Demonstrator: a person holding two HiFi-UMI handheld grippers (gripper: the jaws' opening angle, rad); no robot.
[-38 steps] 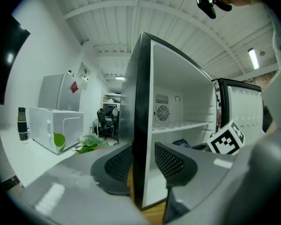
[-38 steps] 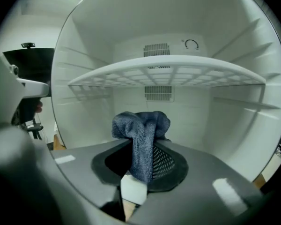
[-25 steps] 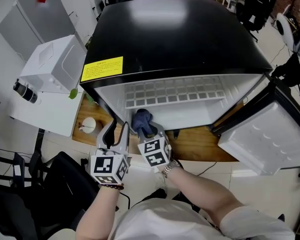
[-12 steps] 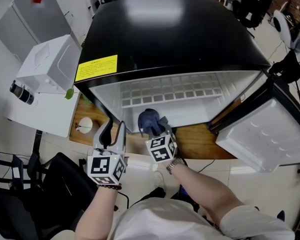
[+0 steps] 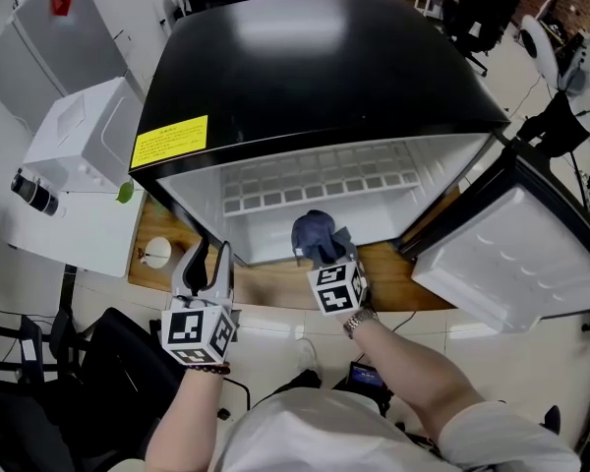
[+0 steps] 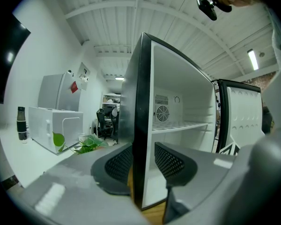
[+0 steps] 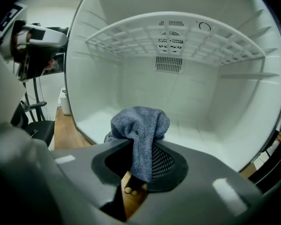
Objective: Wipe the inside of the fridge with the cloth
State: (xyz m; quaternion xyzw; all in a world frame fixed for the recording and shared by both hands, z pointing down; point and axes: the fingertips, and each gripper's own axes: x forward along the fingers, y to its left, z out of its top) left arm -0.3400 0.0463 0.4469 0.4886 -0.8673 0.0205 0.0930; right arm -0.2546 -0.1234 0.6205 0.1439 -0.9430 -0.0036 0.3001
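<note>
One black fridge [image 5: 315, 67], its door [image 5: 501, 254] swung open at the right; one white wire shelf [image 7: 131, 36] inside. One grey-blue cloth [image 7: 140, 125]. Two claws, one per hand. Right claw [image 7: 140, 161]: narrow, pinched on the cloth, which bunches above the tips and hangs down between the pads. The forearm reaches in from lower right and the claw tilts down, with the cloth at the front edge of the fridge's floor. Left claw [image 6: 143, 161]: jaws apart, holding nothing, about level at the fridge's front left corner. The black edge lines up between the jaws; contact cannot be told.
</note>
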